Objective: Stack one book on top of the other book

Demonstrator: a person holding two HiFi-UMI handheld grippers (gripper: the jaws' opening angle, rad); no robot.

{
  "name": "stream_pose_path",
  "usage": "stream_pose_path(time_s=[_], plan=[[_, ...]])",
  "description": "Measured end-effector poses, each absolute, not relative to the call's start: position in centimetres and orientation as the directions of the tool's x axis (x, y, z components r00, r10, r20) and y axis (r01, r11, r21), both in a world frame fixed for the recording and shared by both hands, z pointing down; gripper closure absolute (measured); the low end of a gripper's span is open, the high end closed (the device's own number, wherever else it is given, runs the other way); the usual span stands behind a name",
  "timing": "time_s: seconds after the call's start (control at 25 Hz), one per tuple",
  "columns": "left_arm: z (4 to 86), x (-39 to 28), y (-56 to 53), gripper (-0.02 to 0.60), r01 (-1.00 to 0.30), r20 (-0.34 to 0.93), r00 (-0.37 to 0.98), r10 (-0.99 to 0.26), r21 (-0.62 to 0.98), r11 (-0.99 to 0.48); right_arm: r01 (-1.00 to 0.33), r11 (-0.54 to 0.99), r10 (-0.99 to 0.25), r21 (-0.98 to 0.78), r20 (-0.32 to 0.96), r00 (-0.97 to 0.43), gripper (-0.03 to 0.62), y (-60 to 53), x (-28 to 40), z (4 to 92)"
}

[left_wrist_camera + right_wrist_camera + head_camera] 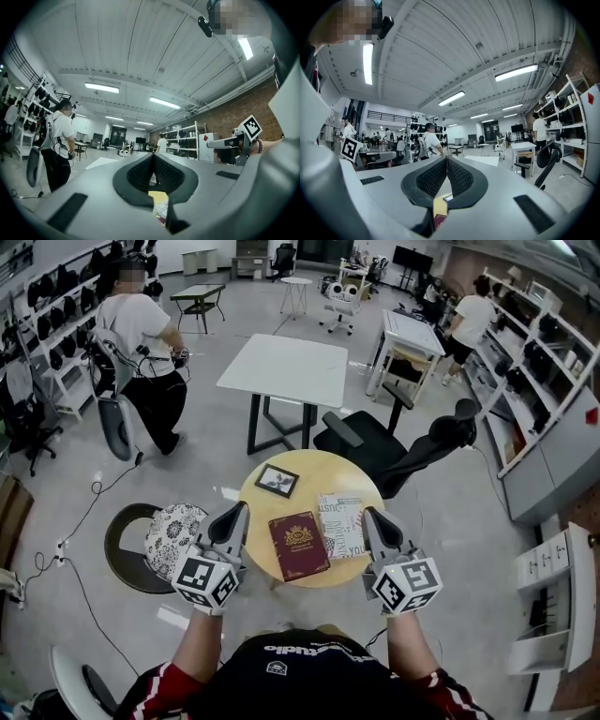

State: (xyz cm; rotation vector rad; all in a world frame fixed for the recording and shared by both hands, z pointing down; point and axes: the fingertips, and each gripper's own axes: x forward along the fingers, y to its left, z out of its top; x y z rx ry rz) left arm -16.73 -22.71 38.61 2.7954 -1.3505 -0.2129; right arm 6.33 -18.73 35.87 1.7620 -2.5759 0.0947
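Stacking is not yet begun: the red book [298, 545] and the white book [340, 524] lie flat, side by side, between the left gripper [236, 512] and the right gripper [371, 517]. Both grippers' jaws are pressed together, holding nothing.

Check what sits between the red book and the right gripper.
The white book lies there, flat beside the red book and before the right gripper; the head view shows it.

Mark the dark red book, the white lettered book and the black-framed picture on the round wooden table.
dark red book [298, 545], head view, cover centre.
white lettered book [339, 524], head view, cover centre.
black-framed picture [277, 481], head view, picture middle.
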Motion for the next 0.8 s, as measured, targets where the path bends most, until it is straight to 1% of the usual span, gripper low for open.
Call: stream_pose_path(time_s=[0.24, 0.44, 0.6, 0.64, 0.72, 0.8], plan=[[39.4, -16.4, -24.3, 0.566, -0.791, -0.096, 0.596, -0.797, 0.098, -0.604, -0.917, 0.398, -0.914, -0.041, 0.073, -0.4, 0.566, -21.4, 6.4, 36.7], [38.9, -15.4, -25.6, 0.566, -0.801, -0.089, 0.584, -0.807, 0.092, -0.591, -0.886, 0.465, -0.882, -0.006, 0.087, -0.463, 0.568, -23.2, 6.6, 36.7], [38.7, -14.5, -26.6, 0.566, -0.806, -0.09, 0.58, -0.81, 0.077, -0.586, -0.873, 0.487, -0.869, -0.028, 0.086, -0.488, 0.566, -24.6, 7.2, 37.0], [38.7, -14.2, -26.7, 0.566, -0.807, -0.09, 0.579, -0.811, 0.076, -0.585, -0.87, 0.492, -0.865, -0.035, 0.092, -0.493, 0.551, -24.9, 7.4, 37.2], [38.7, -13.7, -26.9, 0.566, -0.807, -0.089, 0.579, -0.81, 0.074, -0.585, -0.862, 0.504, -0.855, -0.049, 0.11, -0.506, 0.482, -25.4, 7.7, 37.8], [38.8, -13.3, -27.1, 0.566, -0.808, -0.085, 0.579, -0.811, 0.071, -0.585, -0.853, 0.519, -0.843, -0.061, 0.127, -0.522, 0.463, -25.9, 7.9, 38.3]])
